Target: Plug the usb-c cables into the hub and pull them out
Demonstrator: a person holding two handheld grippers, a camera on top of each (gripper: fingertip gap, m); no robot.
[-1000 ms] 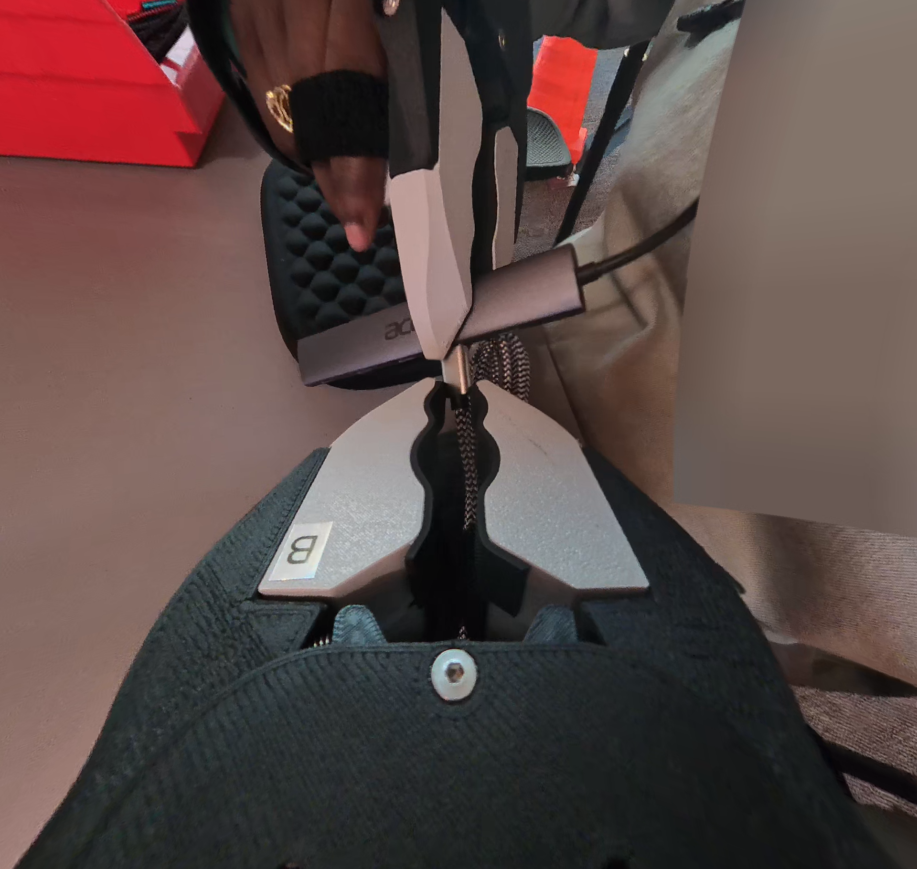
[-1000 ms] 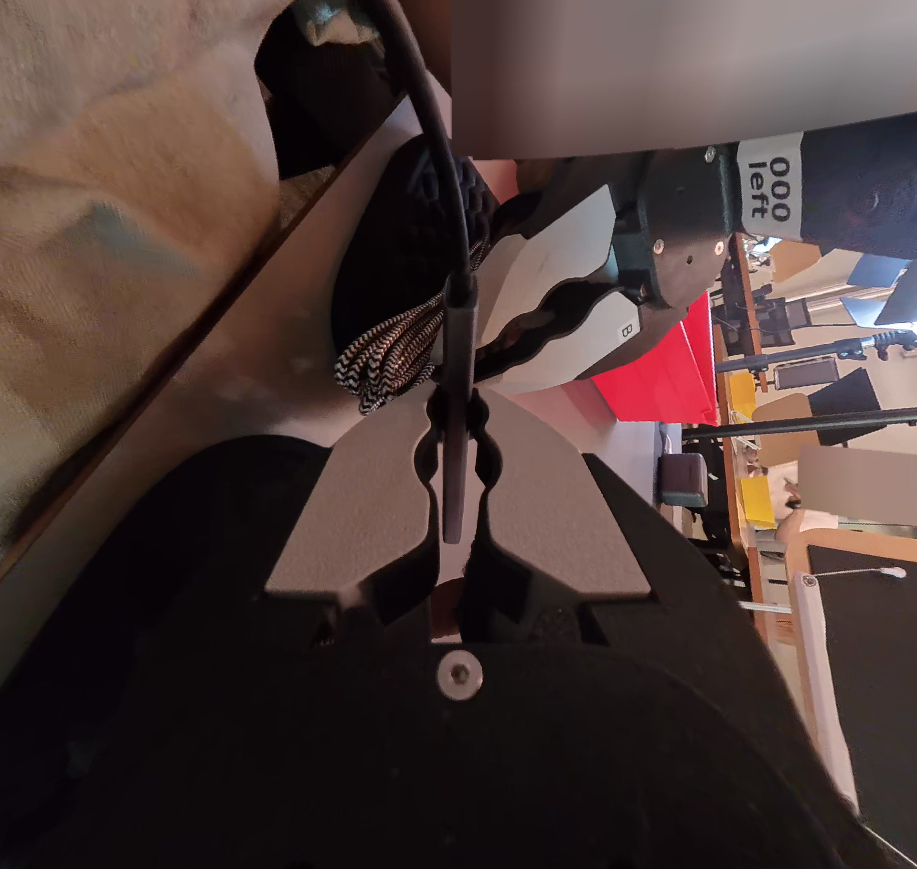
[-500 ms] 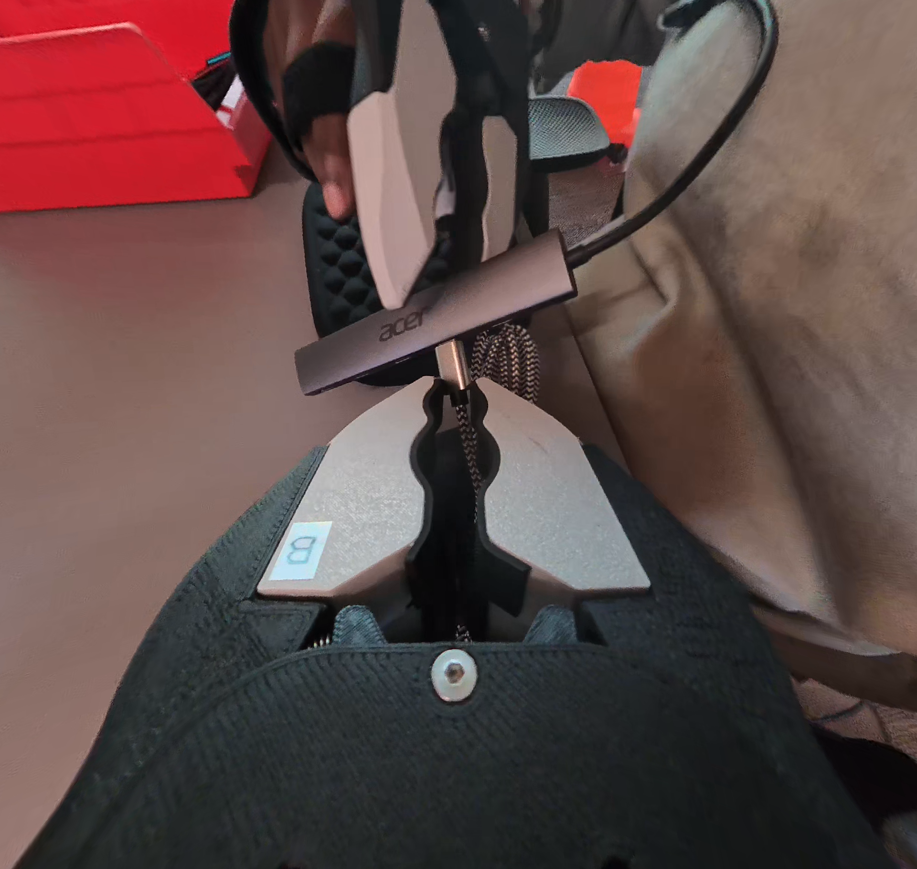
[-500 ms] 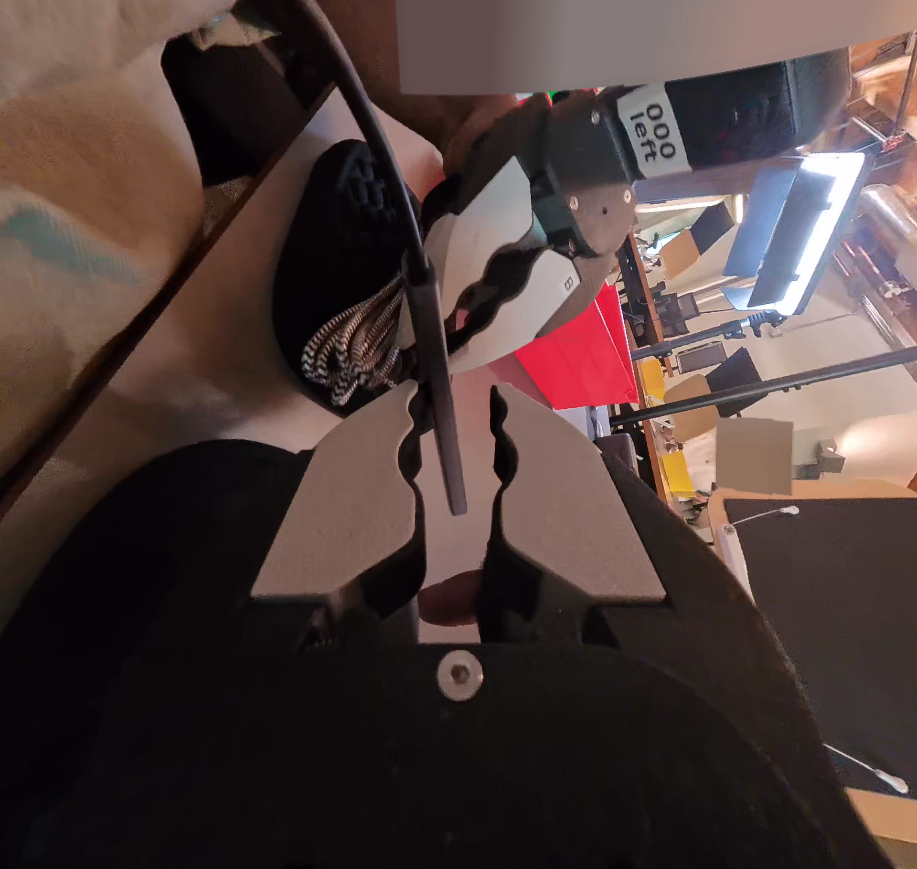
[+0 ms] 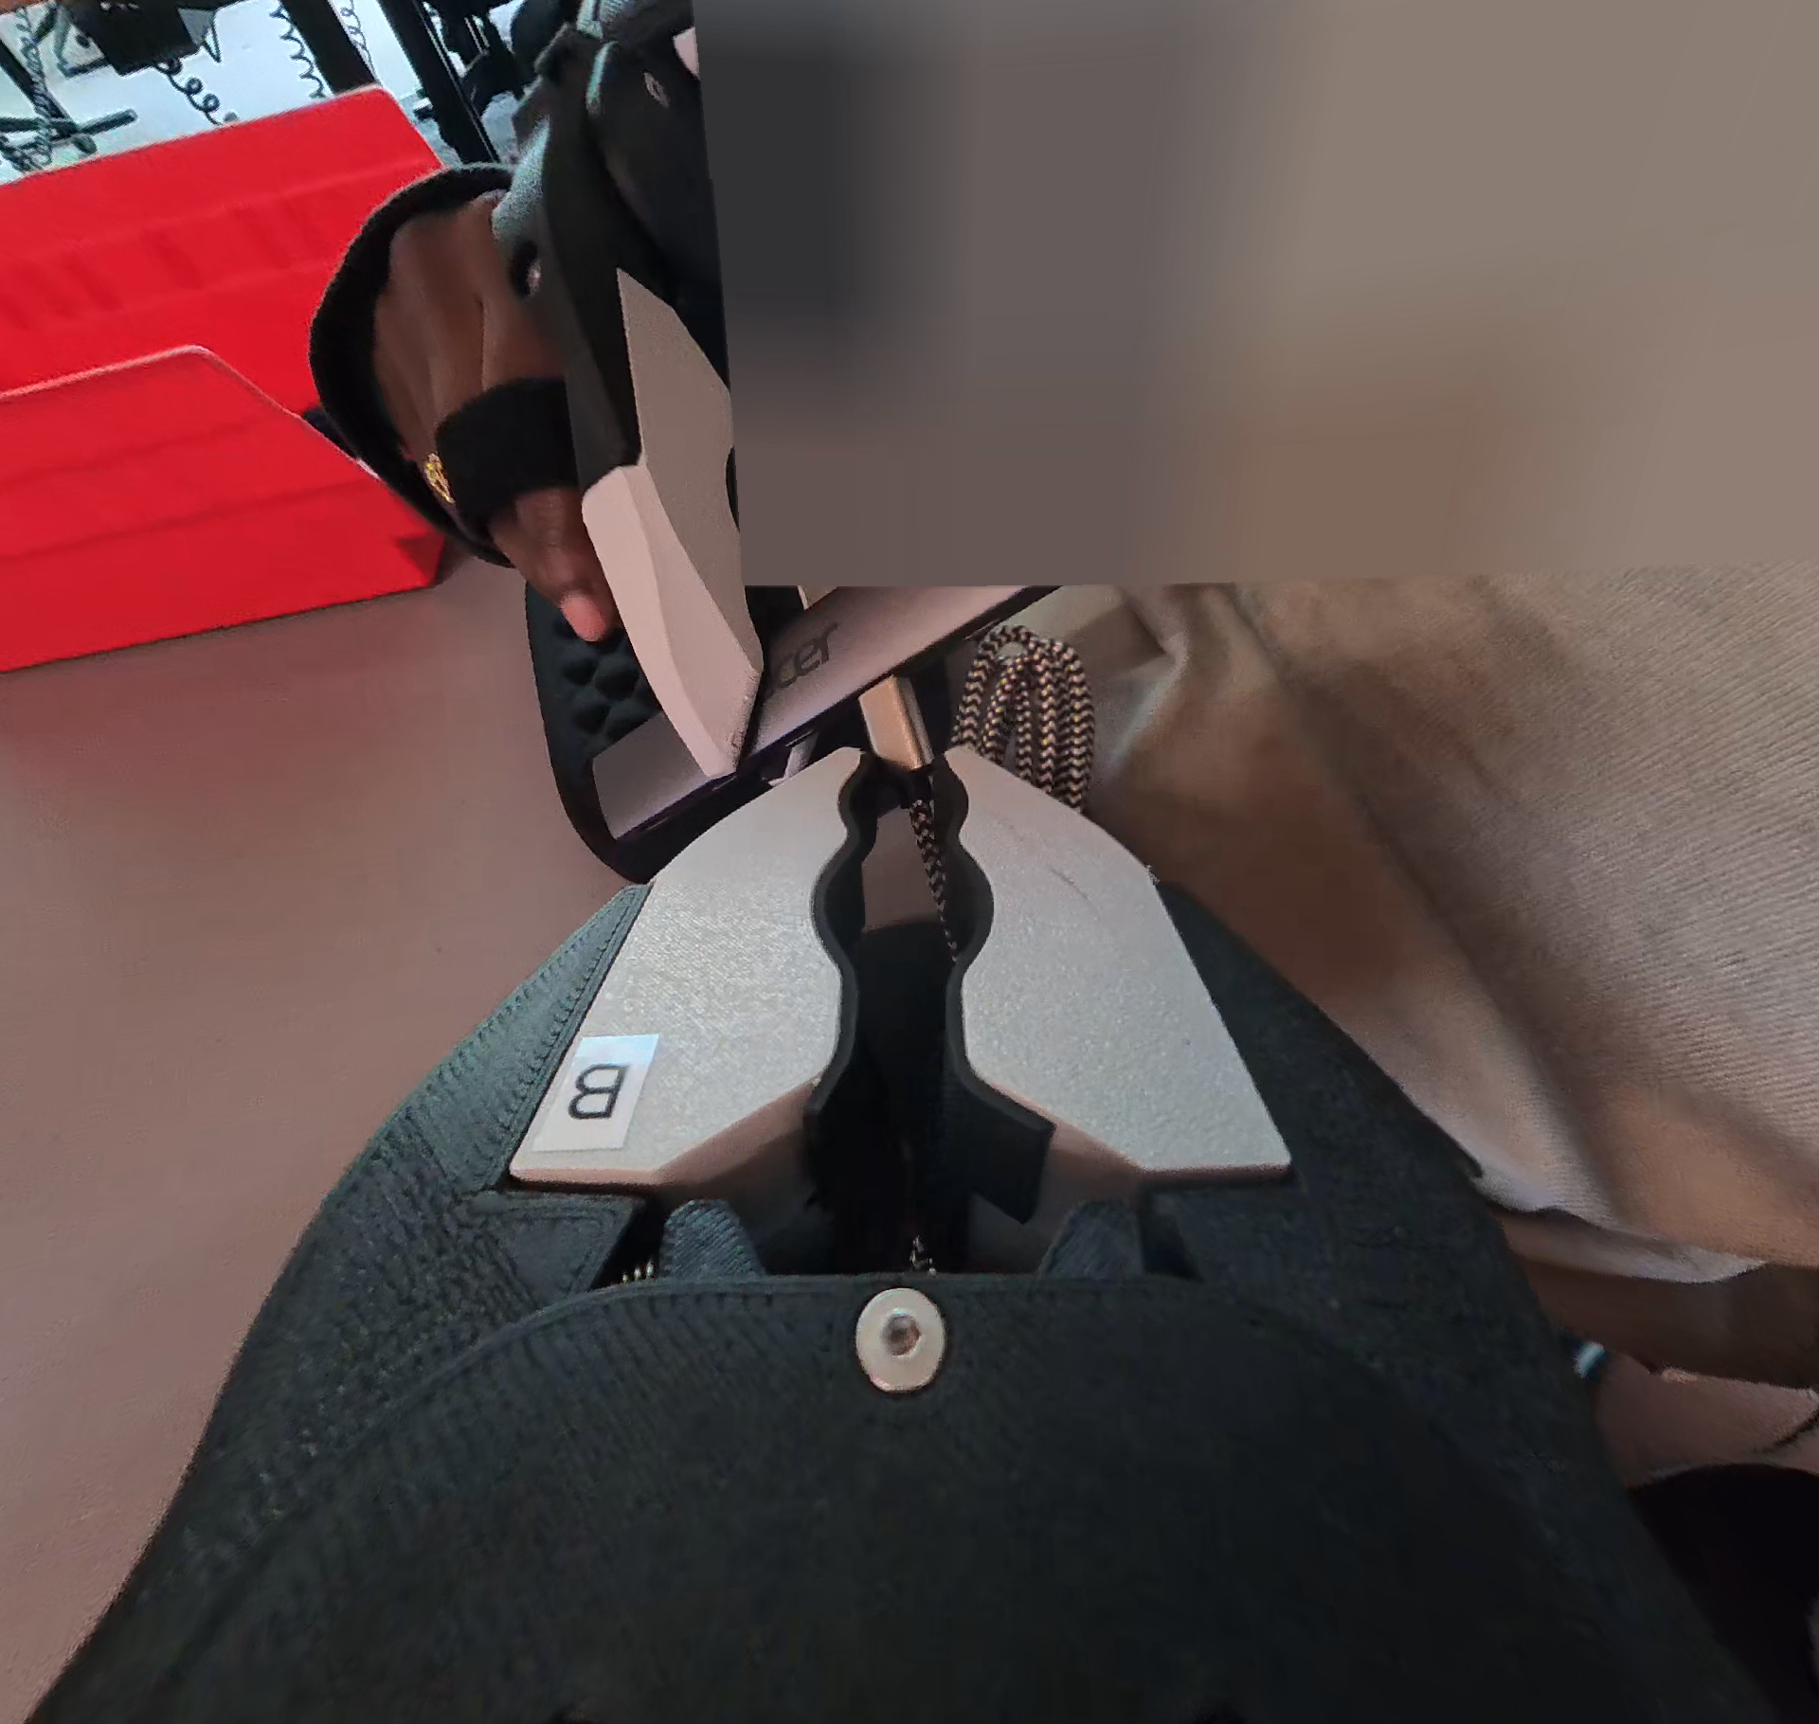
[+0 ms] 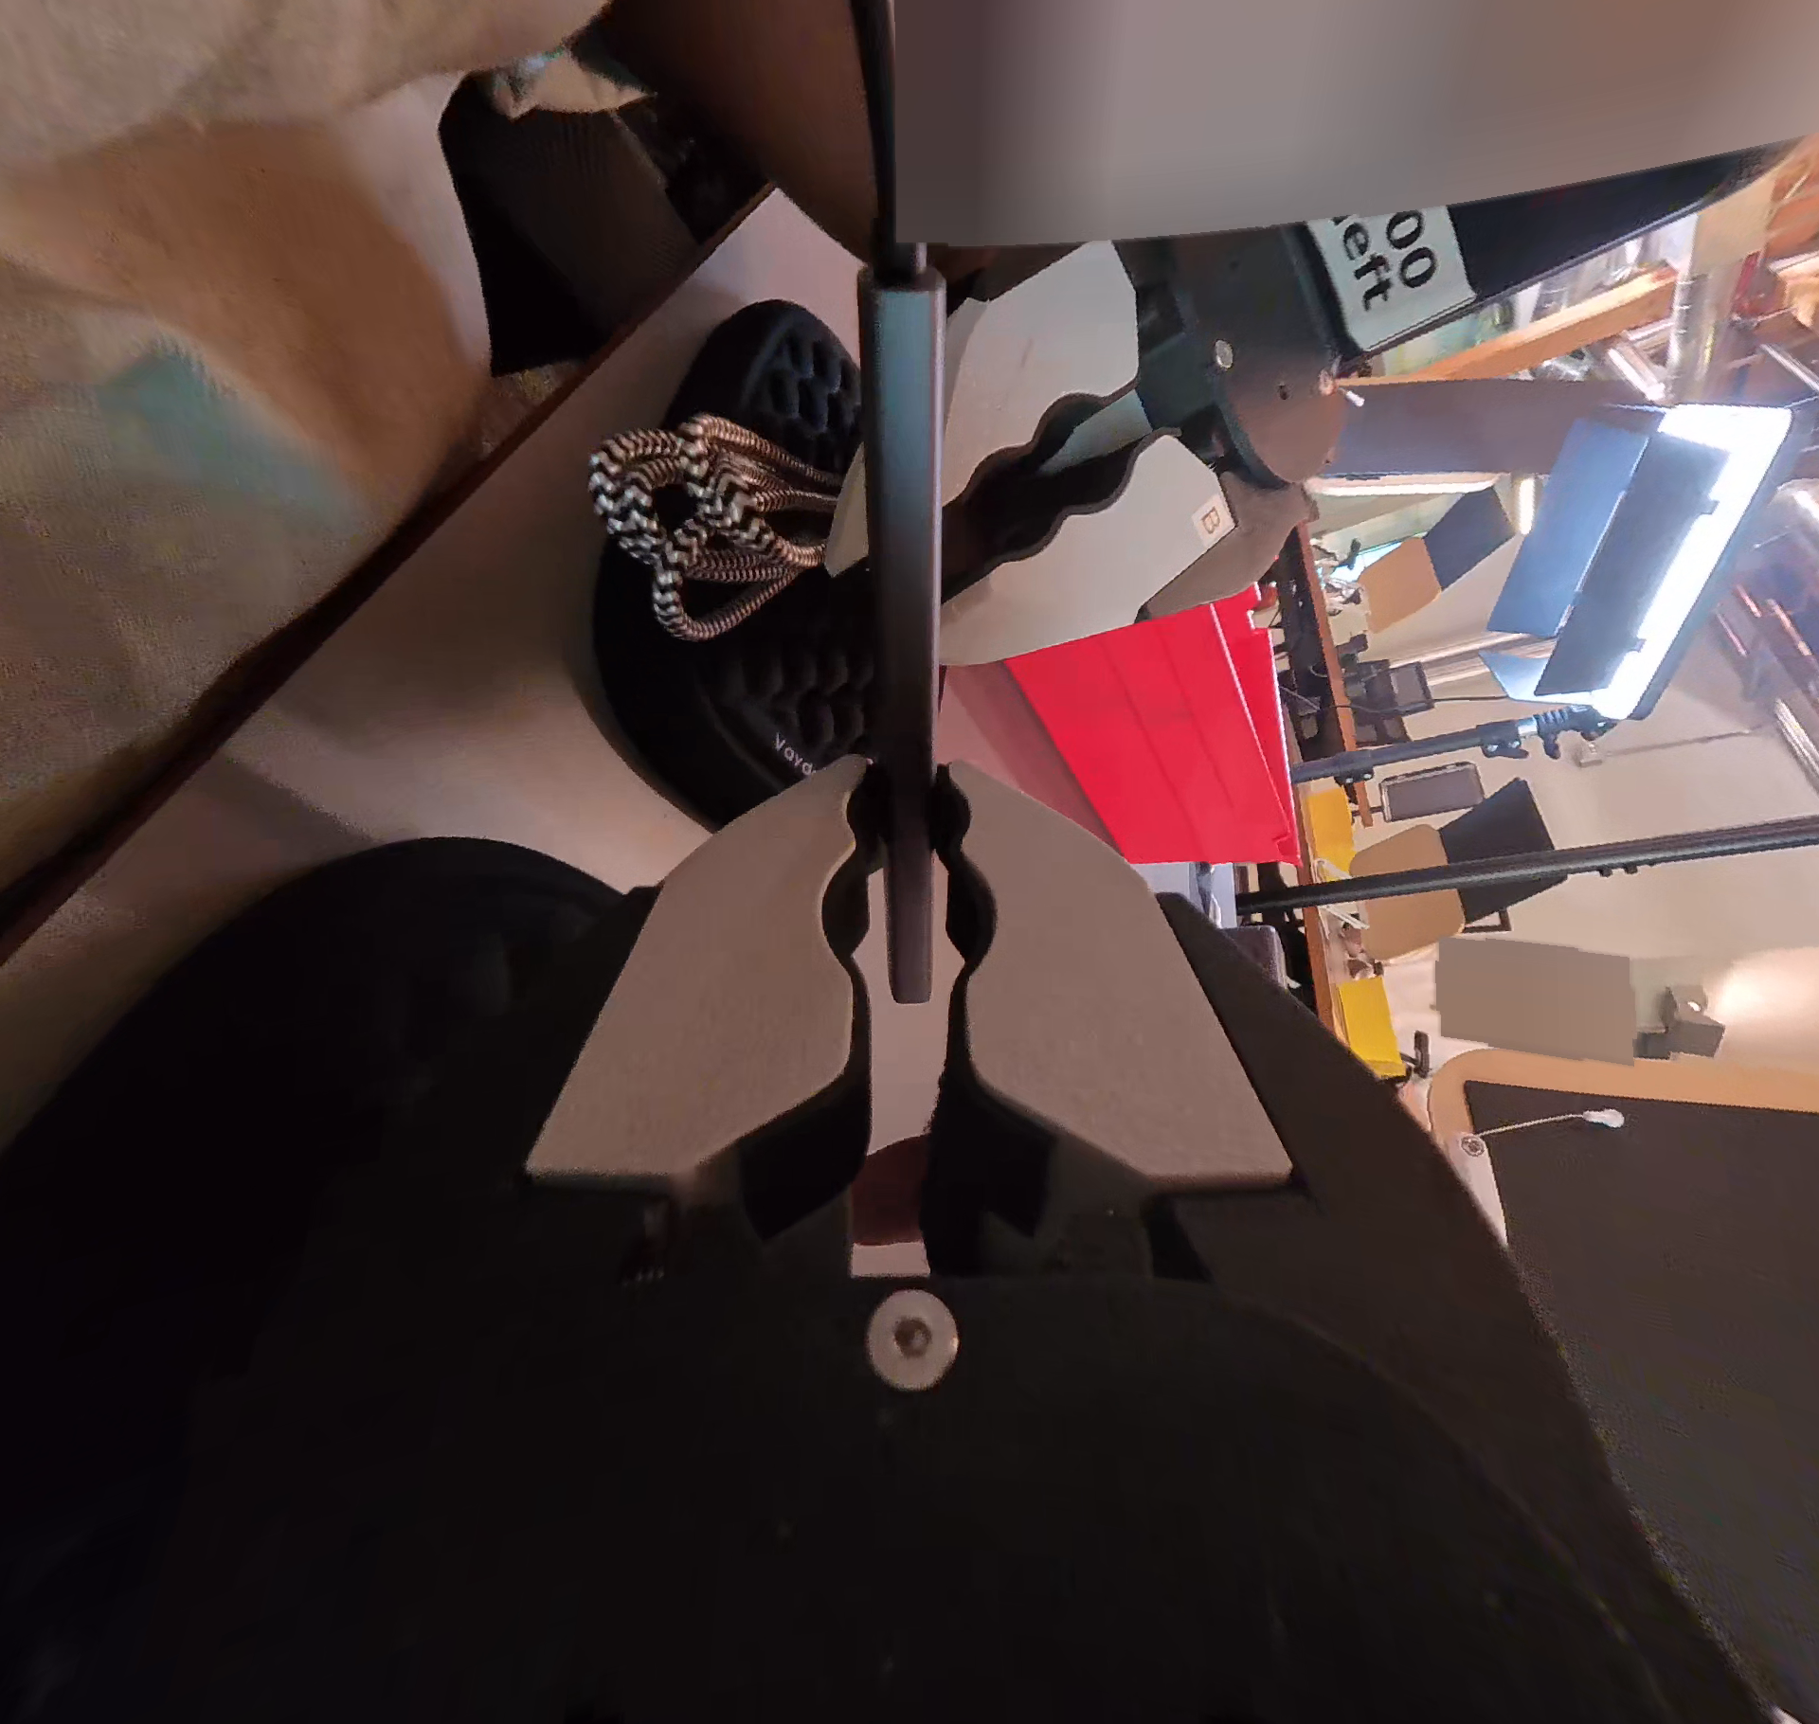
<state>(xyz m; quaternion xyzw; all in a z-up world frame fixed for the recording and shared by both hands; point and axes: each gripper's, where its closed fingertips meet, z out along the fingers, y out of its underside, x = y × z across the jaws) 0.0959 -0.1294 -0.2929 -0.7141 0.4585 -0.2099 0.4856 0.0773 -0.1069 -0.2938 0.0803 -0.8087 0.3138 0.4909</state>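
Note:
My left gripper (image 5: 904, 763) is shut on the metal plug (image 5: 894, 722) of a black-and-white braided usb-c cable (image 5: 1029, 693). The cable runs back between the fingers. The plug's tip meets the side edge of the grey hub (image 5: 837, 658); how deep it sits is hidden. My right gripper (image 6: 901, 776) is shut on the hub (image 6: 901, 515), seen edge-on and upright. One right finger (image 5: 679, 584) covers part of the hub in the left wrist view. The left gripper's fingers (image 6: 1073, 555) show behind the hub, and the cable's coil (image 6: 689, 525) hangs left of it.
A black padded case (image 5: 591, 702) lies on the brown table (image 5: 246, 889) under the hub; it also shows in the right wrist view (image 6: 748, 712). A red bin (image 5: 177, 456) stands at the back left. The hub's black lead (image 6: 876, 53) runs up. A person's beige clothing (image 5: 1427, 889) fills the right. My two grippers' fingertips are within a few centimetres of each other. From the right gripper's tips to the black padded case (image 5: 591, 702) is close to 12 cm.
The right gripper's jaws stood apart around the hub half a second ago and are closed on it again. Both grippers have swung, so the hub now sits more tilted in the left view.

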